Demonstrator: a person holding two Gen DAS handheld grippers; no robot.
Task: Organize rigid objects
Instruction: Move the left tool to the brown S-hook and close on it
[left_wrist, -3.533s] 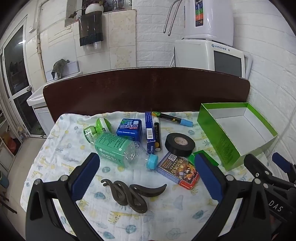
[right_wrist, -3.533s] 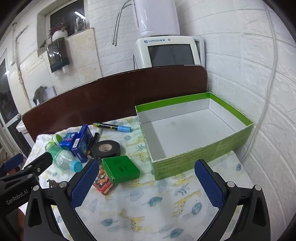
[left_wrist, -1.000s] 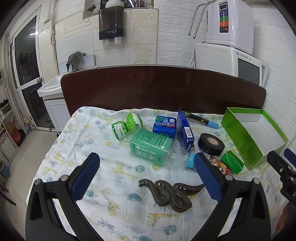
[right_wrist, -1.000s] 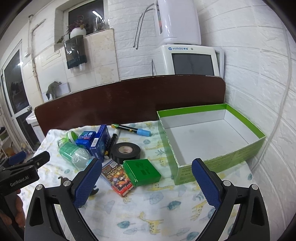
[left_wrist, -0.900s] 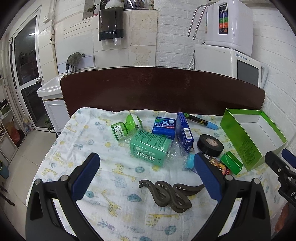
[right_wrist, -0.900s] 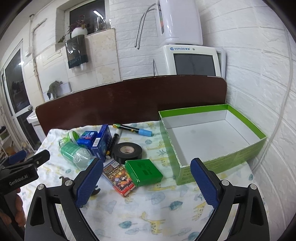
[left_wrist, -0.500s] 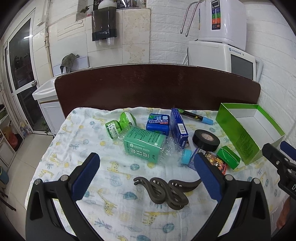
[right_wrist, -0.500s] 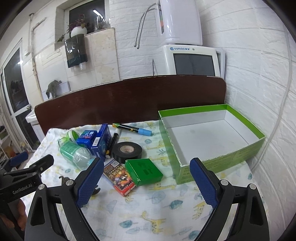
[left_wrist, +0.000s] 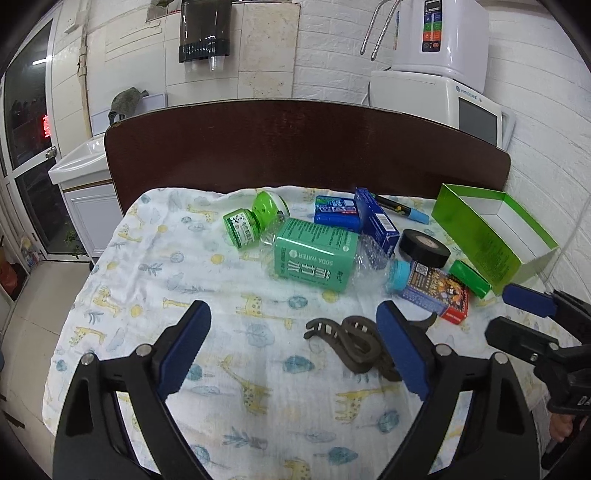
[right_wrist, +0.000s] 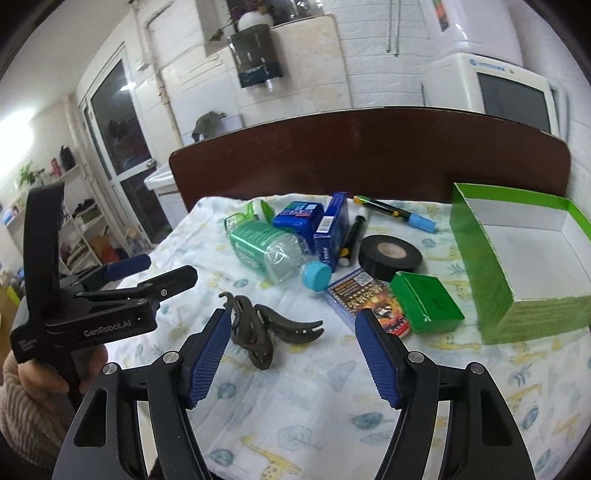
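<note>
Several loose objects lie on a giraffe-print cloth (left_wrist: 155, 258). A dark brown hair claw (right_wrist: 266, 328) lies nearest, just beyond and between the tips of my open right gripper (right_wrist: 291, 339); it also shows in the left wrist view (left_wrist: 351, 339). Behind it lie a green soda-water bottle (left_wrist: 314, 254), a card pack (right_wrist: 373, 299), a small green box (right_wrist: 424, 301), a black tape roll (right_wrist: 389, 256) and blue boxes (right_wrist: 330, 225). An open green box (right_wrist: 517, 254) stands at the right, with nothing in it. My left gripper (left_wrist: 291, 347) is open and empty, left of the claw.
A dark brown headboard (left_wrist: 295, 147) bounds the far side. A white brick wall (left_wrist: 554, 155) is close behind the green box. A green round bottle (left_wrist: 255, 218) and a marker (right_wrist: 395, 214) lie at the back. The cloth's left edge drops to the floor (left_wrist: 22, 325).
My right gripper has swung left and lower toward the hair claw, with its jaws a little narrower. My left gripper has come forward and lower over the cloth. Nothing on the cloth has moved.
</note>
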